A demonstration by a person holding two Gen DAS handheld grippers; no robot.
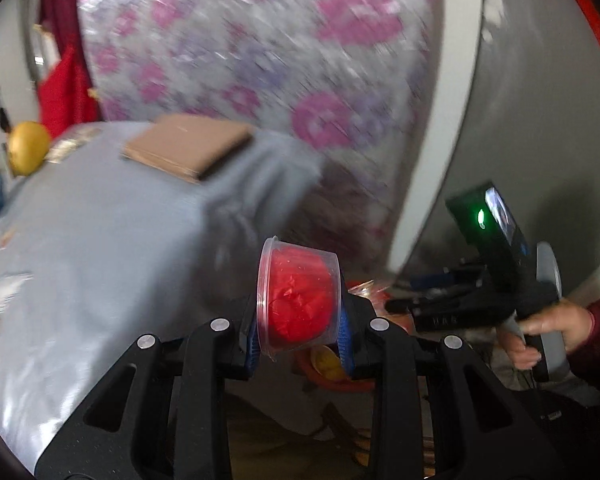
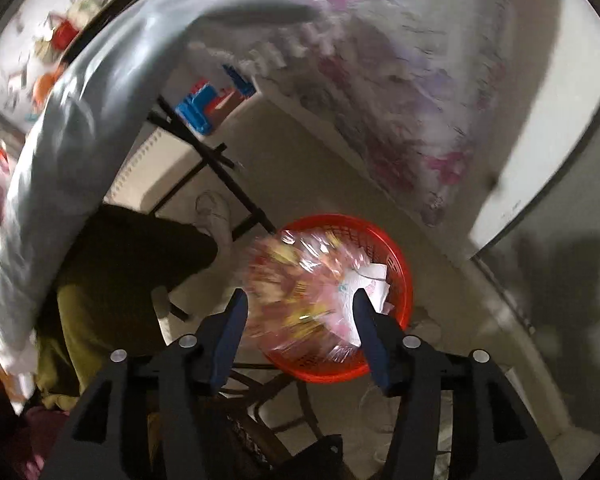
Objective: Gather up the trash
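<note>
My left gripper (image 1: 300,332) is shut on a clear plastic cup (image 1: 300,296) stuffed with red crumpled wrapping, held on its side past the table's right edge. Below it a bit of the red trash basket (image 1: 332,380) shows. In the right wrist view the red basket (image 2: 396,252) stands on the floor, holding clear wrappers (image 2: 300,292) and white paper (image 2: 368,284). My right gripper (image 2: 302,332) is open and empty, right above the basket. The right gripper's body (image 1: 500,272) also shows in the left wrist view, held by a hand.
A table with a grey cloth (image 1: 100,248) carries a cardboard piece (image 1: 188,148), a yellow fruit (image 1: 28,148) and wrappers at its left edge. A floral curtain (image 1: 260,40) hangs behind. Black table legs (image 2: 220,168), blue and red toy blocks (image 2: 204,104) and a shoe (image 2: 216,212) are under the table.
</note>
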